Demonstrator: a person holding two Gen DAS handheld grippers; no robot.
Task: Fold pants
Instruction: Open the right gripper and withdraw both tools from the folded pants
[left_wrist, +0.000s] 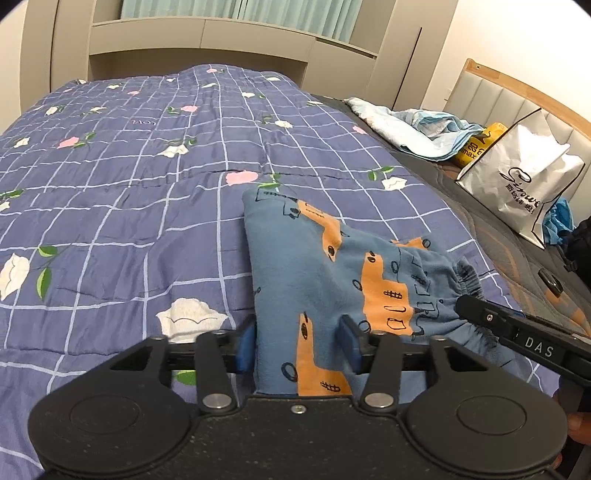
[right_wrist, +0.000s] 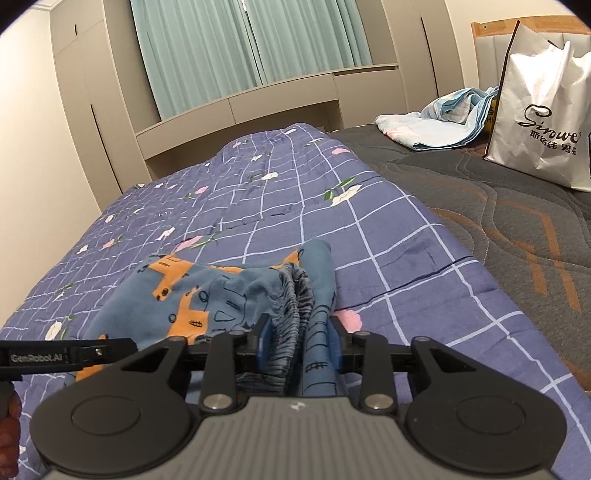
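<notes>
the pants (left_wrist: 332, 266), blue with orange print, lie folded on the quilt (left_wrist: 129, 166), near its right edge. the quilt is purple-blue with a white grid and flowers, and it covers the left part of the bed.

the left gripper (left_wrist: 297, 341) has its jaws spread, with a fold of the pants' near end between the blue pads (left_wrist: 246, 345). the cloth fills the gap and touches both pads, but it looks loose rather than pinched.

the right gripper (right_wrist: 299, 341) sits at the elastic waistband (right_wrist: 295, 295), on the pants' right side. its jaws are partly spread too, the bunched waistband and a blue fold standing between the pads (right_wrist: 264, 339); whether they press the cloth i cannot tell for sure, it looks slack.

each gripper's finger shows in the other's view, so the two sit close together over the pants' near end.

right of the quilt lies bare dark mattress (right_wrist: 498, 221). on it, well away from the pants, stand a white bag (right_wrist: 543, 110) and a crumpled light blue cloth (right_wrist: 439, 122). beyond the quilt's far end are beige cabinets (right_wrist: 258, 107) and green curtains (right_wrist: 240, 44).
</notes>
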